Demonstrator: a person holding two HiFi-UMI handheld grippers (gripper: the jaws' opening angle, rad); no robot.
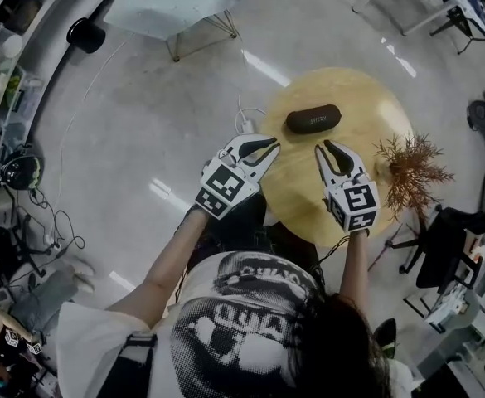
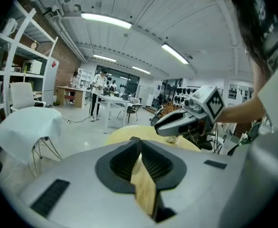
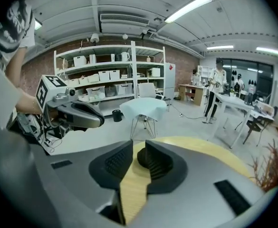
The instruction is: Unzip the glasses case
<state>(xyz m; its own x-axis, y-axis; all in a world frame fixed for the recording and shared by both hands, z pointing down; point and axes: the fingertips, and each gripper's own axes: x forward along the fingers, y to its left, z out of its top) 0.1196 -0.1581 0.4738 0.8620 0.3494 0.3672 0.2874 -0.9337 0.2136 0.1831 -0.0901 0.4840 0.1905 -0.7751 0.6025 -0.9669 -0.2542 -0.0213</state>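
Black oval zipped glasses case (image 1: 312, 118) lies closed on the round pale wooden table (image 1: 366, 98), toward its far side. I see both grippers hovering short of it, neither touching. Left gripper (image 1: 273, 145): jaw tips pressed together, nothing pinched. Right gripper (image 1: 327, 148): jaws slightly spread, only tabletop showing in the gap. Dried brown plant (image 1: 412, 168) stands at the table's right edge.

Black oval glasses case (image 1: 313, 118), closed, flat on wooden table (image 1: 298, 177)
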